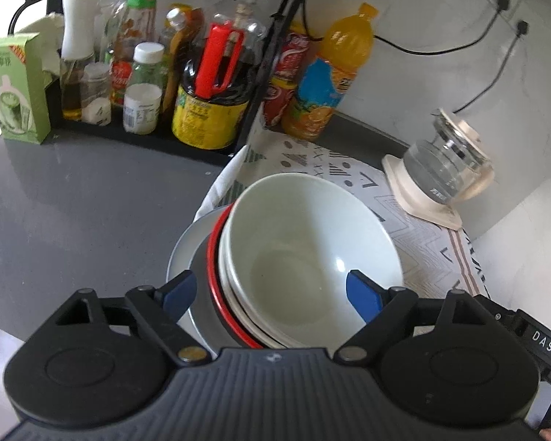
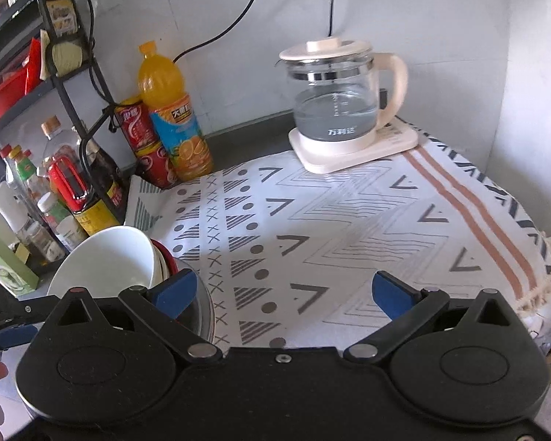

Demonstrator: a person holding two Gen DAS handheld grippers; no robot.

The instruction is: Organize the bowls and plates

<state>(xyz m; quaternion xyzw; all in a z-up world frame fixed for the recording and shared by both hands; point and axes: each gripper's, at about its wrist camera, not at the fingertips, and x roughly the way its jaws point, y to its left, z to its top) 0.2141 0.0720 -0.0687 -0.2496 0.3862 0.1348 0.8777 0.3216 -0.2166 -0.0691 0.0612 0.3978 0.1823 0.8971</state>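
A white bowl (image 1: 312,242) tops a tilted stack of bowls, one with a red rim (image 1: 213,257), all resting on a pale plate (image 1: 180,257) at the edge of the patterned cloth. My left gripper (image 1: 272,294) is open, its blue pads (image 1: 363,294) on either side of the stack's near rim, not pressing it. The right wrist view has the same white bowl (image 2: 106,264) at lower left, on the plate (image 2: 205,308). My right gripper (image 2: 283,294) is open over the cloth, holding nothing, its left pad close to the plate.
A black rack (image 1: 268,55) with sauce bottles (image 1: 209,103), an orange drink bottle (image 2: 172,117) and red cans (image 2: 143,139) stands behind the stack. A glass kettle (image 2: 341,103) on a white base sits at the back of the patterned cloth (image 2: 349,228). Grey counter (image 1: 73,202) lies left.
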